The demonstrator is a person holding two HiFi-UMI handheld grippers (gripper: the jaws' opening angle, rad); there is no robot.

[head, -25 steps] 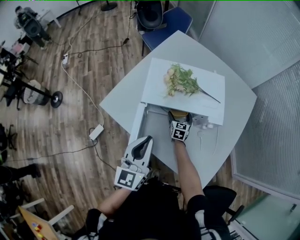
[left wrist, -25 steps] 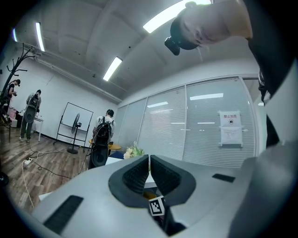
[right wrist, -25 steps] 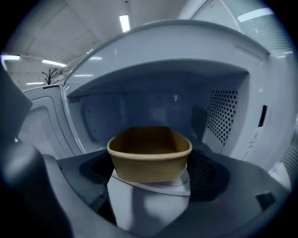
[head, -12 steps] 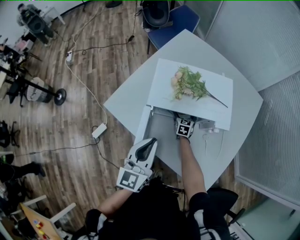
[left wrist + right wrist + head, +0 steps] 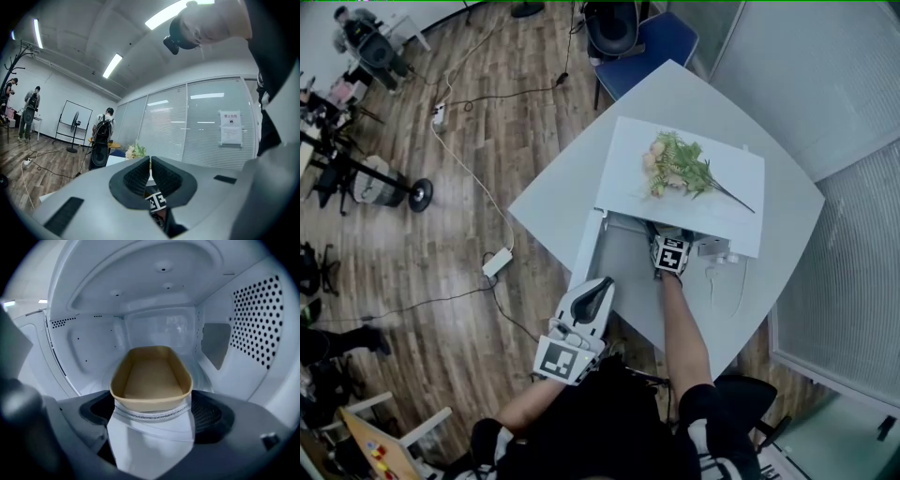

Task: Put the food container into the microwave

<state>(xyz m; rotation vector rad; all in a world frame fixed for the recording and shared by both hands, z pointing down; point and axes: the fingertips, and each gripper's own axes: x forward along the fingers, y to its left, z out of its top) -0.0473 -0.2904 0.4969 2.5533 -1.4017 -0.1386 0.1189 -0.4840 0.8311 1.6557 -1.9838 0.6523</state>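
A tan oval food container (image 5: 151, 376) with a clear lower part sits low inside the white microwave cavity (image 5: 243, 324). My right gripper (image 5: 152, 416) is shut on its near end. In the head view the right gripper (image 5: 670, 255) reaches into the front of the microwave (image 5: 628, 159), whose door (image 5: 586, 248) hangs open at the left; the container is hidden there. My left gripper (image 5: 598, 286) is held back near the table's edge, apart from the microwave. Its pads (image 5: 140, 173) meet with nothing between them.
A bunch of artificial flowers (image 5: 675, 167) lies on top of the microwave. The grey table (image 5: 553, 202) juts over a wood floor with cables and a power strip (image 5: 495, 262). A blue chair (image 5: 642, 47) stands behind, glass partitions to the right.
My right gripper has pushed a little deeper into the microwave with the container. The left gripper has stayed where it was, apart from a small shift of the view.
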